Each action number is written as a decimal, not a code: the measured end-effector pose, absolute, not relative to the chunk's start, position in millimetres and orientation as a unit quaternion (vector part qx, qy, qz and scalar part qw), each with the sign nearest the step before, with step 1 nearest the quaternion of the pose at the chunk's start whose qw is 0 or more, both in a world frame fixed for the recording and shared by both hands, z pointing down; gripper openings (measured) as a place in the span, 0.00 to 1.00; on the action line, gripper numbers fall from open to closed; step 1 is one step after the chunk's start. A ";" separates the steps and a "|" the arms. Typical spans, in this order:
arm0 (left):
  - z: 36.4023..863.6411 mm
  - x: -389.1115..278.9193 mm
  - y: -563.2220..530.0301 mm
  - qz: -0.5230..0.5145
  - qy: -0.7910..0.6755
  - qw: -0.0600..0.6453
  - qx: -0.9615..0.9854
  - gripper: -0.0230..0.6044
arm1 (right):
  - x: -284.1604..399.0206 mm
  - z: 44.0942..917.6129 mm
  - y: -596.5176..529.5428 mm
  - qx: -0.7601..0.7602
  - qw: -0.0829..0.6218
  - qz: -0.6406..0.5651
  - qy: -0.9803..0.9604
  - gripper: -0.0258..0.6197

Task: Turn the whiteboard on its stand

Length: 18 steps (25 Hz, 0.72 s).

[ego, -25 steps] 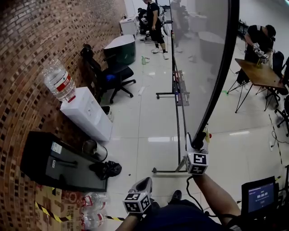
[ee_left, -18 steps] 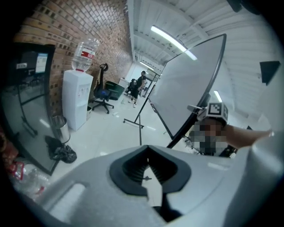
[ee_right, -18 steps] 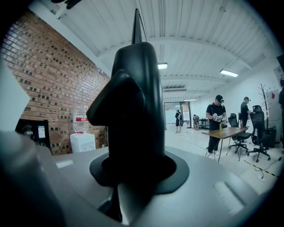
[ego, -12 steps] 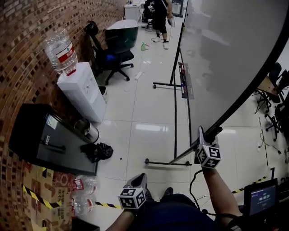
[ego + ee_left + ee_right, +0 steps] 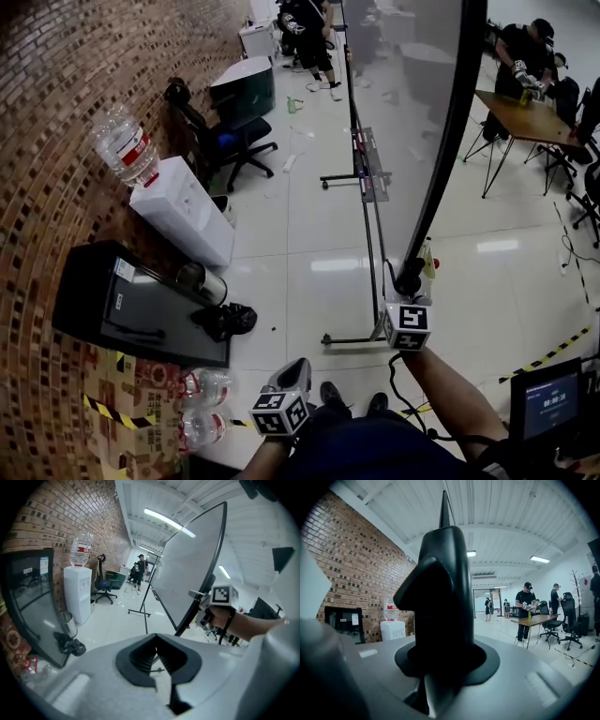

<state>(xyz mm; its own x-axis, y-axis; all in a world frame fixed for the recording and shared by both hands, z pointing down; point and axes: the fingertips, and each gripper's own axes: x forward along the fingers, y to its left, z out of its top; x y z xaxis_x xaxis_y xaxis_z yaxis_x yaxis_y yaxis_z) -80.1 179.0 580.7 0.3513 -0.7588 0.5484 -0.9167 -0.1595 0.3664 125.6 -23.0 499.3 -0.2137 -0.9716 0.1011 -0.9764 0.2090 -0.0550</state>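
Observation:
The whiteboard (image 5: 403, 112) hangs in its wheeled black stand (image 5: 368, 225) and shows steeply, almost edge-on, in the head view. Its black frame runs down to a rounded lower corner (image 5: 410, 278). My right gripper (image 5: 410, 286) is shut on that corner, marker cube just below. In the right gripper view the dark corner piece (image 5: 440, 597) fills the space between the jaws. My left gripper (image 5: 295, 377) hangs low by the person's legs, shut and holding nothing. The left gripper view shows the whiteboard (image 5: 187, 569) tilted, and the right gripper (image 5: 207, 598) at its lower edge.
A water dispenser (image 5: 178, 225), a black cabinet (image 5: 131, 309), a metal bin (image 5: 202, 281) and a black bag (image 5: 225, 321) line the brick wall at left. An office chair (image 5: 230, 141) stands farther back. A table (image 5: 525, 103) with people is at right.
Half a second ago the board's face spread wide across the upper right. Now it stands steep and narrow again. The right gripper has stayed on its corner; the left has hardly moved.

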 end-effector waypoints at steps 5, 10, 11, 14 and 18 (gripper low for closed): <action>596.5 -59.7 235.1 0.154 -0.562 0.346 0.735 0.05 | 134.0 506.2 4.3 0.622 0.023 0.044 -0.781 0.27; 610.1 -59.1 269.9 0.153 -0.565 0.360 0.727 0.05 | 135.8 510.9 29.5 0.617 0.006 0.063 -0.785 0.28; 610.8 -58.6 271.6 0.149 -0.563 0.359 0.729 0.05 | 136.6 512.0 33.9 0.617 0.010 0.062 -0.784 0.28; 607.4 -55.8 273.9 0.130 -0.556 0.353 0.741 0.05 | 139.2 505.6 48.5 0.616 0.013 0.060 -0.785 0.27; 599.4 -63.1 291.7 0.105 -0.553 0.348 0.750 0.05 | 163.6 519.8 66.5 0.618 0.021 0.048 -0.784 0.27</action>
